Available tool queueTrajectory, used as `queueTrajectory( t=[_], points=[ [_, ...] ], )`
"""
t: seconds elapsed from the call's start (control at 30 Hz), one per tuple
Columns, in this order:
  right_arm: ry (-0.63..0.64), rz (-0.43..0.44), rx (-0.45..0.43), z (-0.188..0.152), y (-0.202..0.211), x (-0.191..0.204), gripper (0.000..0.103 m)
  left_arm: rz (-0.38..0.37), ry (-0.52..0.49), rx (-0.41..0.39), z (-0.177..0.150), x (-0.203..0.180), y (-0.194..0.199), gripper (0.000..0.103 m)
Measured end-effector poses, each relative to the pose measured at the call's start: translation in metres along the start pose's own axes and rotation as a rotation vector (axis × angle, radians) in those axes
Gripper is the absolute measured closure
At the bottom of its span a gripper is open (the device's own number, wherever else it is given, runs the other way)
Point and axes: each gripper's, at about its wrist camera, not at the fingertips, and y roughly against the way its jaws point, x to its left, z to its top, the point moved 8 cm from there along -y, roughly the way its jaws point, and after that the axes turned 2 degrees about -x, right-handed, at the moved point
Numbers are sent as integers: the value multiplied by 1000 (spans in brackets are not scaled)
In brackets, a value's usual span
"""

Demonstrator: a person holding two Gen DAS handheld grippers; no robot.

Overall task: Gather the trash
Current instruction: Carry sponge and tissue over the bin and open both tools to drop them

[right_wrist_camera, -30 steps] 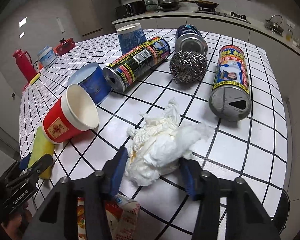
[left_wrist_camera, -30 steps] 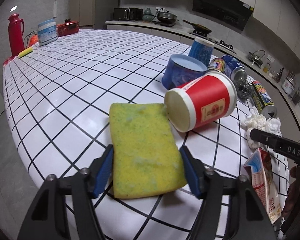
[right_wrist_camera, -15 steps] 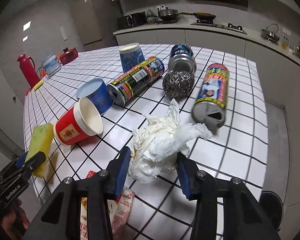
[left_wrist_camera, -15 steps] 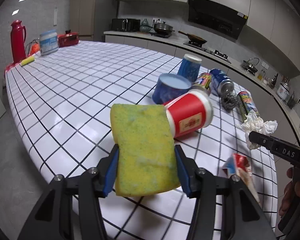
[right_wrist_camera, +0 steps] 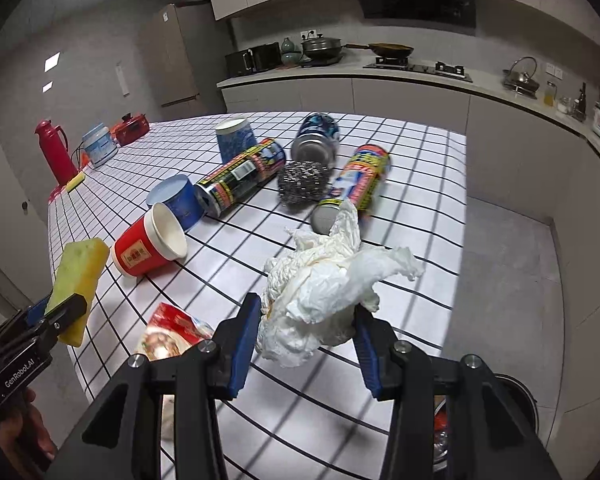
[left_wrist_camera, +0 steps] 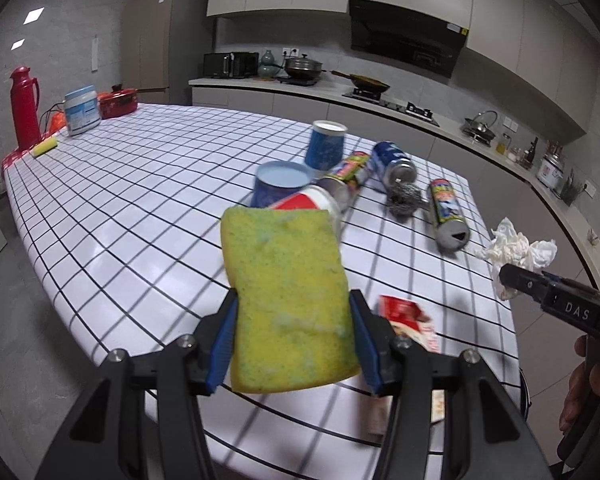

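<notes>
Trash is spread beside the red paper cup (left_wrist_camera: 320, 204) on the checked desk (left_wrist_camera: 140, 200). From the left wrist, the left hand-held gripper (left_wrist_camera: 292, 344) clamps a yellow sponge (left_wrist_camera: 288, 300) clear of the desk, hiding most of that cup. From the right wrist, the right hand-held gripper (right_wrist_camera: 306, 344) clamps crumpled tissue (right_wrist_camera: 324, 284); here the cup's mouth shows, with two blue cups (right_wrist_camera: 178, 200), three cans (right_wrist_camera: 240, 176) and one steel scourer (right_wrist_camera: 302, 184) behind it.

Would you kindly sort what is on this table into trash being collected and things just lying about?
Trash: yellow sponge in left tool; crumpled tissue in right tool; red cup; cans; snack wrapper.

Lying about: red thermos; white tub; red pot.
</notes>
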Motion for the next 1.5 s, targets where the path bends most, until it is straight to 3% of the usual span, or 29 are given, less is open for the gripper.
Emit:
queueTrajectory(
  t=[0.43,0.83,1.23,1.5],
  points=[
    [11,-60,-15,-20,40,-50,56,-52,-34,1,-16,-64,14,49],
    [-46,-161,-20,-51,84,-130,56,-160,-122,19,-38,-160,21,49],
    [-106,-253,17,-93,108,-204,56,-265,-200,71,-67,-243,15,49],
    [-121,-275,79,-127,105,-243,56,-325,-249,153,-106,-297,-2,49]
  ],
)
